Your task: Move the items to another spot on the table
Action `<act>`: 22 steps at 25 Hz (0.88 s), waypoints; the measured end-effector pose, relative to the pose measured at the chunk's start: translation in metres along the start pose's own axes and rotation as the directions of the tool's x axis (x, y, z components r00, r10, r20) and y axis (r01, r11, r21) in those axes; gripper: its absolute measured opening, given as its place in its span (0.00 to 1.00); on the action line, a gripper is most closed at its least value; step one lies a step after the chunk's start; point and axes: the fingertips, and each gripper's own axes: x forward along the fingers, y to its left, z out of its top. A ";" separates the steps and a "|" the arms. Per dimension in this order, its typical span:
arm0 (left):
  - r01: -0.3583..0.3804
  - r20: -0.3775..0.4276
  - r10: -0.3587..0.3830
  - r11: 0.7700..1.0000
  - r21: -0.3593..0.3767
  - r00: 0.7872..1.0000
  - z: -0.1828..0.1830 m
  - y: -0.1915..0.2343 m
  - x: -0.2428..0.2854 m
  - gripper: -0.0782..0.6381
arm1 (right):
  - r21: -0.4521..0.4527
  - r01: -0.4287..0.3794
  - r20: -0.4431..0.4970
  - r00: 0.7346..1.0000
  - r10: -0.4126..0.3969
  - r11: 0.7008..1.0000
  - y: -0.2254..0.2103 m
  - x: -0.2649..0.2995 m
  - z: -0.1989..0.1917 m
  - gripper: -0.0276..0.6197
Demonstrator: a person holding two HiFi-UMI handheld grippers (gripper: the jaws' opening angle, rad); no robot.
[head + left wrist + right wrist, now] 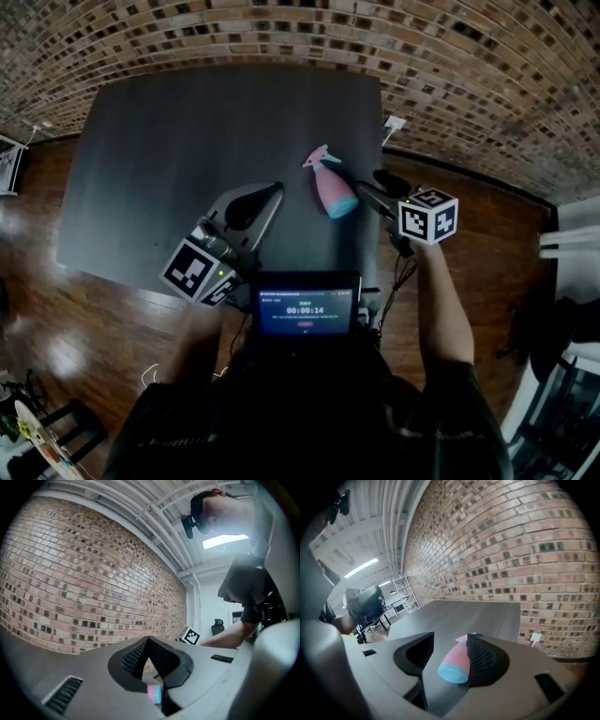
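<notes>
A pink spray bottle [332,187] with a light blue base lies on its side on the dark table [187,159], near the right edge. My right gripper [373,188] is at its base end. In the right gripper view the bottle [454,663] lies between the jaws of the right gripper [451,640], against the right pad [483,660]; a gap separates it from the left jaw, so the gripper is open. My left gripper [270,194] hovers left of the bottle with its tips together, holding nothing. Through the left gripper [149,641] a sliver of the bottle [155,694] shows.
A brick wall [309,37] runs behind the table. A white wall plug [394,122] sits past the table's right corner. Wooden floor [84,328] surrounds the table. A small screen [306,306] hangs at the person's chest, over the front edge.
</notes>
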 end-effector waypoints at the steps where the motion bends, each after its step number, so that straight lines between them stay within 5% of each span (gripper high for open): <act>1: 0.002 0.000 -0.002 1.000 0.007 1.000 0.003 -0.006 0.001 0.10 | -0.018 -0.002 0.032 0.999 0.002 1.000 0.006 -0.013 0.008 0.40; 6: -0.003 0.018 0.002 0.998 0.055 1.000 0.017 -0.045 0.005 0.10 | -0.127 0.002 0.153 0.988 0.017 0.992 0.038 -0.076 0.039 0.29; 8: -0.009 0.026 0.008 0.998 0.068 1.000 0.022 -0.064 0.007 0.10 | -0.153 0.021 0.214 0.977 0.012 0.988 0.050 -0.104 0.048 0.10; 9: -0.016 0.028 0.014 0.998 0.069 1.000 0.023 -0.072 0.006 0.10 | -0.160 0.024 0.239 0.971 0.015 0.987 0.057 -0.117 0.050 0.08; 22: -0.044 0.075 0.036 0.993 0.111 0.997 0.052 -0.174 0.003 0.10 | -0.235 0.064 0.388 0.921 0.033 0.970 0.107 -0.235 0.042 0.05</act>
